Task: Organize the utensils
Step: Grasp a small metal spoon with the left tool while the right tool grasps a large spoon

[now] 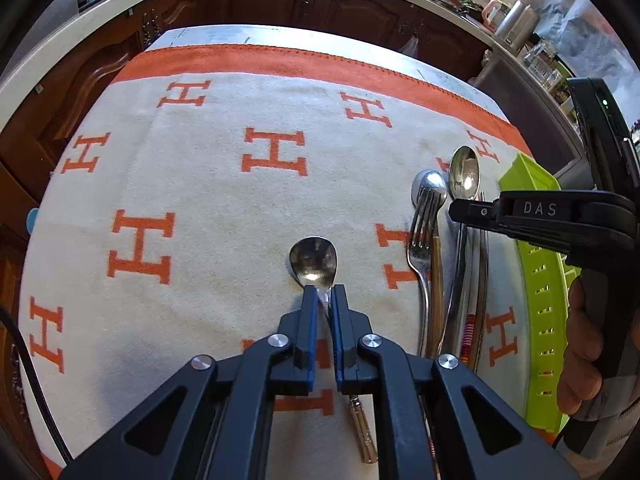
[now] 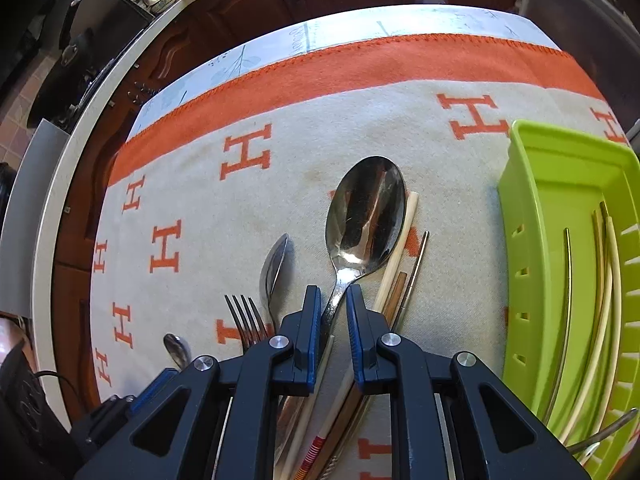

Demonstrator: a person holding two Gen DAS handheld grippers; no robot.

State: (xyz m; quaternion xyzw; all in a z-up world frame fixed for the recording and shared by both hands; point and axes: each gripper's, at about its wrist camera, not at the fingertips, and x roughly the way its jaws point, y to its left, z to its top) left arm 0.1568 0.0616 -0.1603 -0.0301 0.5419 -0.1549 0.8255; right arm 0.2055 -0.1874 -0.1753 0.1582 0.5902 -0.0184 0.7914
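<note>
Utensils are split into three spots right now. My left gripper point(image 1: 323, 294) has its jaws pinched on the neck of a small spoon point(image 1: 313, 261), bowl sticking out past the blue pads point(image 1: 309, 312) and lying on the cloth point(image 1: 208, 208), handle running back under the gripper. So that one's gripped.

My right gripper point(image 2: 333, 300) sits over the pile beside the tray point(image 2: 520, 216). Its jaws straddle the neck of the big spoon point(image 2: 366, 216), but I can see gaps on both sides of the handle, so the pads aren't pressing on it, call it slightly open with the spoon between them. Just right of that spoon lie a few chopsticks point(image 2: 402, 240), pale, brown and metal ones, tips pointing away from me. On its left is a fork point(image 2: 246, 318) with another spoon point(image 2: 274, 268) partly under it, tilted on edge.

The green tray is on the right side of the cloth and already has some chopsticks point(image 2: 600, 280) in it, plus a metal handle poking up at the near end, can't tell what it belongs to.

From the left camera I can see a hand point(image 1: 580, 360) on the right gripper's grip
</note>
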